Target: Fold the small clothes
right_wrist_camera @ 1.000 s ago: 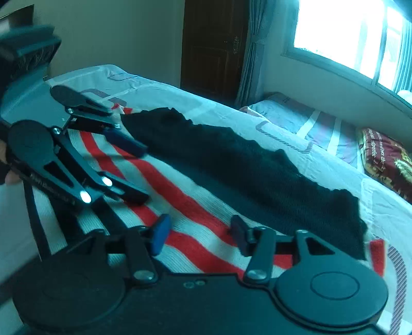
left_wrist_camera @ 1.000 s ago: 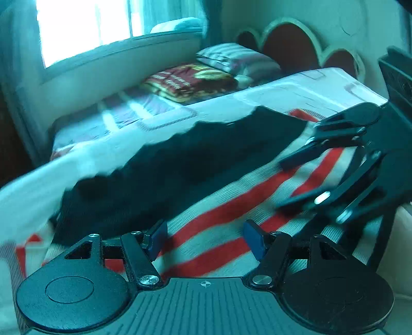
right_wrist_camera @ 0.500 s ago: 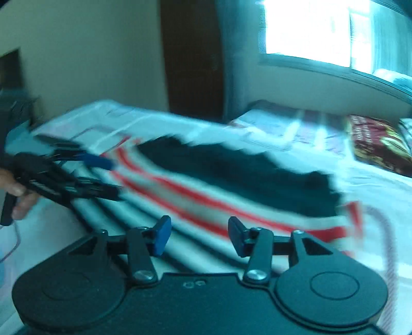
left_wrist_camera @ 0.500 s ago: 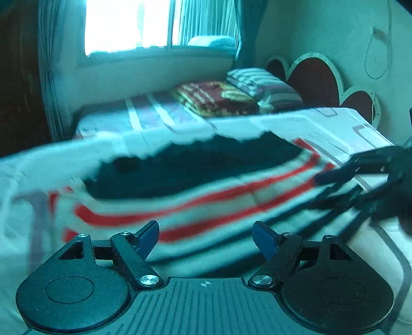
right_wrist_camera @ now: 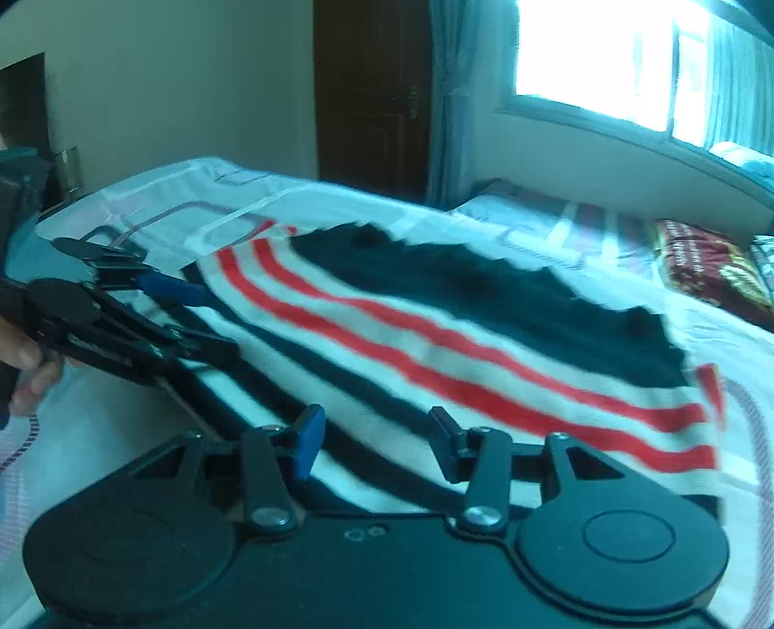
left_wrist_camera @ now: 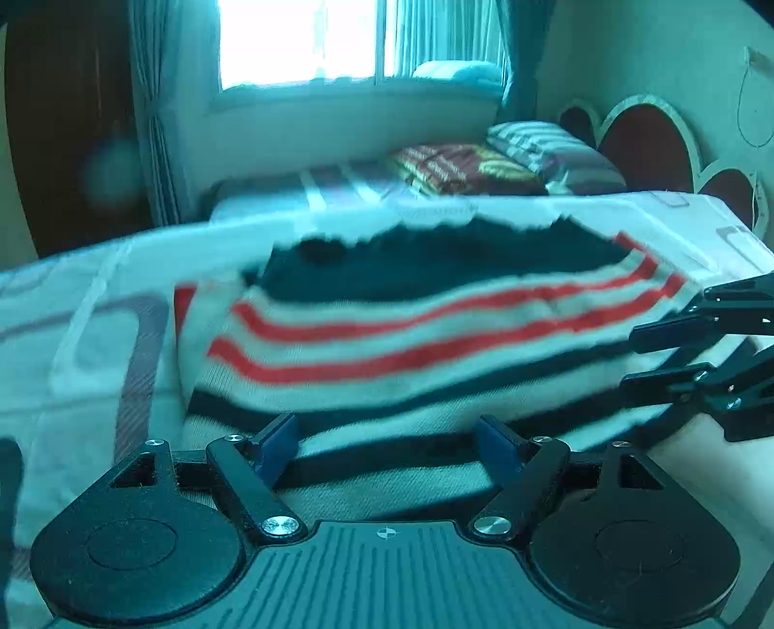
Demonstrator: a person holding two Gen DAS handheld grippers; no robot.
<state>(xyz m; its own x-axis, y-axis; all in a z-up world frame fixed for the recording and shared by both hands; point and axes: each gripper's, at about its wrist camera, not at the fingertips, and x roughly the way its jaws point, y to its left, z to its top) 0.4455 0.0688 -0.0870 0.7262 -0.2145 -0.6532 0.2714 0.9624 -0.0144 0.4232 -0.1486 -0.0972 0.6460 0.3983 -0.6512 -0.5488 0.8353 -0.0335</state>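
Observation:
A small knitted sweater (left_wrist_camera: pixel 435 348) lies spread flat on the white bedsheet (left_wrist_camera: pixel 87 348), white with red and black stripes and a black far part. In the left wrist view my left gripper (left_wrist_camera: pixel 387 445) hovers over the sweater's near black-striped edge, jaws wide open, pads off the cloth. My right gripper (left_wrist_camera: pixel 648 358) shows at the right edge, over the sweater's side. In the right wrist view the sweater (right_wrist_camera: pixel 459 367) fills the middle, and my right gripper (right_wrist_camera: pixel 377 442) stands open above its near edge. My left gripper (right_wrist_camera: pixel 193 317) is at the left, held by a person's hand (right_wrist_camera: pixel 29 367).
A striped pillow (left_wrist_camera: pixel 551 155) and a folded red blanket (left_wrist_camera: pixel 464 169) lie on a second bed below the window (left_wrist_camera: pixel 300 43). A scalloped headboard (left_wrist_camera: pixel 648 145) stands at the right. A dark door (right_wrist_camera: pixel 372 97) and curtain (right_wrist_camera: pixel 445 101) are behind the bed.
Both grippers have drawn back from the red stripes to the sweater's near black-striped edge. The left jaws have widened and the right jaws have narrowed. The sweater lies as before.

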